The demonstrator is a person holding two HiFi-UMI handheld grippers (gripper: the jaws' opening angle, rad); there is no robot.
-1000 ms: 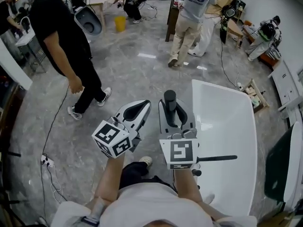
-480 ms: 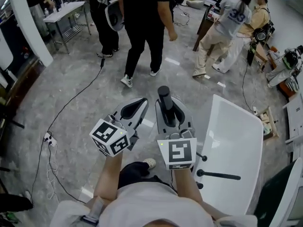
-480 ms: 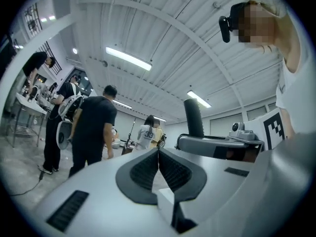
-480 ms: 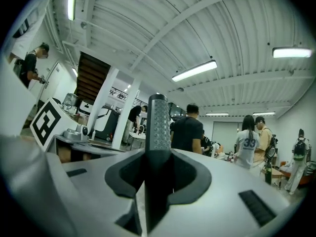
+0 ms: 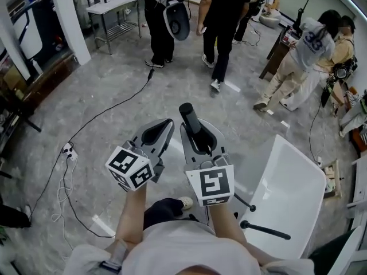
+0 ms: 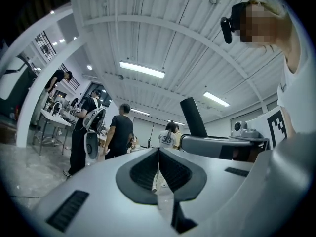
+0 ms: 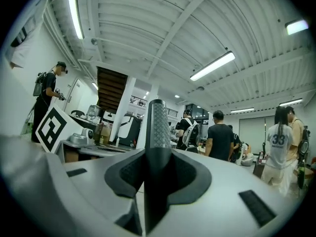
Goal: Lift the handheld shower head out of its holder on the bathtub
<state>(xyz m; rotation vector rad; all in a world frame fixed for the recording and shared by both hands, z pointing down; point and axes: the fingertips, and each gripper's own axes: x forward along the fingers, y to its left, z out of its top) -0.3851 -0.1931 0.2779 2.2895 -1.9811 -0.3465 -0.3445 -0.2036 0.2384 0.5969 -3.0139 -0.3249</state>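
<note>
The left claw (image 5: 160,129) (image 6: 158,157) is fully closed, pads together, with nothing between them. Just beside it at 3 o'clock, the right claw (image 5: 199,139) (image 7: 157,174) is clamped, partly open, on the one shower head (image 5: 188,114) (image 7: 157,127). This is a slim black round stick with fine dots on its upper part and a flat end, and it sticks out toward 12 o'clock. It is above the floor, apart from the one white bathtub (image 5: 287,188) at 4 o'clock. There are two claws.
</note>
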